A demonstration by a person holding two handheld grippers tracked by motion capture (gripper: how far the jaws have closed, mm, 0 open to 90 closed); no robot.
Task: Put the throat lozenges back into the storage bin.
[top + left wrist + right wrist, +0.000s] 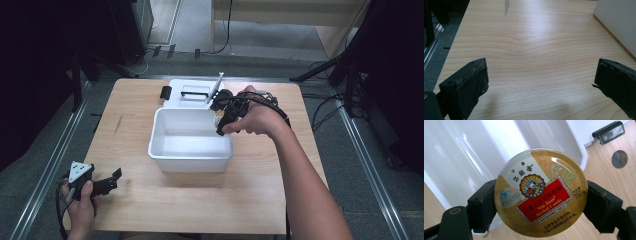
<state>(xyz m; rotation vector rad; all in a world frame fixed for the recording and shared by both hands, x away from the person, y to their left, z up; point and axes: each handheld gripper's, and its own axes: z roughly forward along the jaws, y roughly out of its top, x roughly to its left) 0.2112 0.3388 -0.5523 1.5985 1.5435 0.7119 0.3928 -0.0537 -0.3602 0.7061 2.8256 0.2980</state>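
The candy tin (218, 119) hangs in your right gripper (223, 121) at the far right corner of the white tub (161, 131), as the high view shows it, just over the tub's rim and too small there to read. That tub sits in the middle of the wooden table (130, 100), with its flat white lid (192, 95) lying behind it and touching its back edge. Your right hand (255, 120) reaches in from the right side. Your left hand (80, 197) rests at the near left corner of the table, well apart from the tub, with your left gripper (111, 181) pointing toward it.

In the left gripper view, your two black jaws stand wide apart with bare wood between them. A corner of the tub's (616, 22) outer wall shows at the upper right.

In the right gripper view, the round tin (541, 192) faces you flat on, gold with a red label reading Nin Jiom Herbal Candy. Your jaws are clamped on its edge from both sides. Behind it lies the tub's (461, 157) white inside, and its rim runs down past the tin's right side. A black latch (609, 132) sits at the upper right by the lid, and a small grey disc (619, 159) marks the wood below it.
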